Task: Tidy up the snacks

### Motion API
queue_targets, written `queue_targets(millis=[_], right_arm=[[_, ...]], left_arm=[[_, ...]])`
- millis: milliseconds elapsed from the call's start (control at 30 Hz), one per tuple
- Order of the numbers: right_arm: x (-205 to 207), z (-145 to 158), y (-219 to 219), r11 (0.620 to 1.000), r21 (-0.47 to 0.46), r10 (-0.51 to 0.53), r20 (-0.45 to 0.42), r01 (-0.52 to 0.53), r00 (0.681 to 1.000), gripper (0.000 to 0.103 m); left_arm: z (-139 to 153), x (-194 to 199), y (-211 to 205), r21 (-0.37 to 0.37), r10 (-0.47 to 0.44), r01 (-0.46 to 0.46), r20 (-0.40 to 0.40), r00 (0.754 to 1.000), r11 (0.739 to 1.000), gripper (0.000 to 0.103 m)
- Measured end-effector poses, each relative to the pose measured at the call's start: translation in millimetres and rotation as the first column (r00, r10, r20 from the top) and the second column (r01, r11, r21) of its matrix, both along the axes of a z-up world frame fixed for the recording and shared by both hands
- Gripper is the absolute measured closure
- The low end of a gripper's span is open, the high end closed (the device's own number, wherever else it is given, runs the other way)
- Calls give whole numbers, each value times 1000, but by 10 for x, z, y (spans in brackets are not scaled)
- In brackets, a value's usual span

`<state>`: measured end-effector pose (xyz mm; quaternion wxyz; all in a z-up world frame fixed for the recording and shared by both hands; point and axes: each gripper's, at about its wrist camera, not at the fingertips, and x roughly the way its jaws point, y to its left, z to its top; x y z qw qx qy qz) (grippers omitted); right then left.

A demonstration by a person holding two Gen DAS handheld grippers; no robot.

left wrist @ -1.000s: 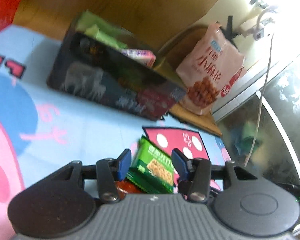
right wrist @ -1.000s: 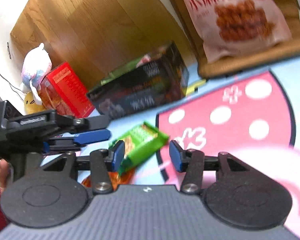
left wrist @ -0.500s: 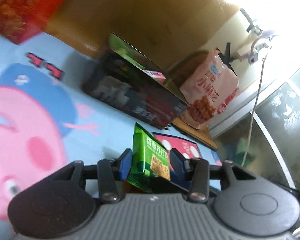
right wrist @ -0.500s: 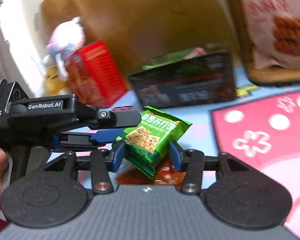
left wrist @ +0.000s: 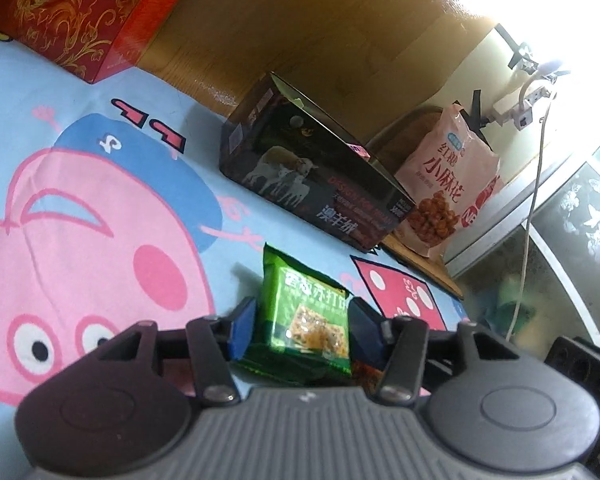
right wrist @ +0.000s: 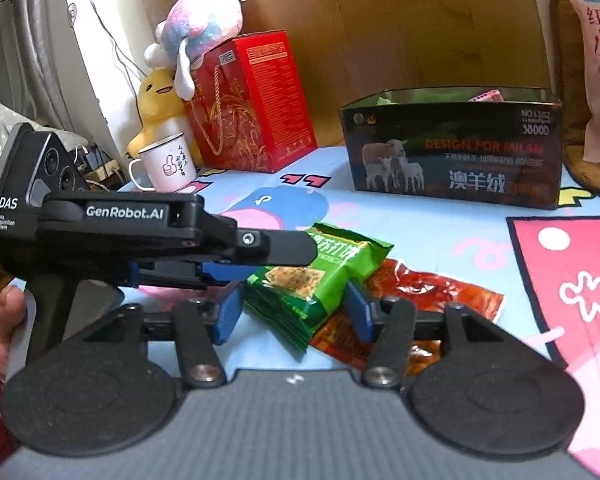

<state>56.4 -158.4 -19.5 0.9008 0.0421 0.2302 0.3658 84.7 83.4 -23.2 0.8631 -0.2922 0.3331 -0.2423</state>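
The table [left wrist: 80, 92] carries a blue cloth with a pink cartoon print. An open-topped dark box [right wrist: 452, 152] printed with sheep stands at the far side and holds a few packets. A red gift box [right wrist: 256, 100] stands well to its left, with plush toys [right wrist: 200, 20] leaning on it. A pink snack bag [left wrist: 448, 184] stands upright just right of the dark box.

The left gripper [left wrist: 302, 320] is turned on its side. Its jaws have just been opening, yet both pads lie against the green cracker packet [left wrist: 300, 292], which sits tilted between them, near the middle of the table.

The right gripper [right wrist: 292, 308] straddles the same packet. Its jaws have just been opening and stand apart, with a slight gap at the left pad.

A red foil packet [right wrist: 428, 292] lies flat under the green one. A white mug [right wrist: 168, 168] stands beside the red gift box.
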Motion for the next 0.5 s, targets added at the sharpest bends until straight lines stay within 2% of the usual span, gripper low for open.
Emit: queue_targets(millis=[233,500], right_arm=[[-132,-6,141,995,-99,-10,59,16,998,34],[-152,-13,178,990,-141,-17,82,29,996,34]], left_arm=[[-11,-2,13,-7,-2,2,-2,1000,1000,52],[-13,-1,11,-7,-3,3,-2,1000,1000,51]])
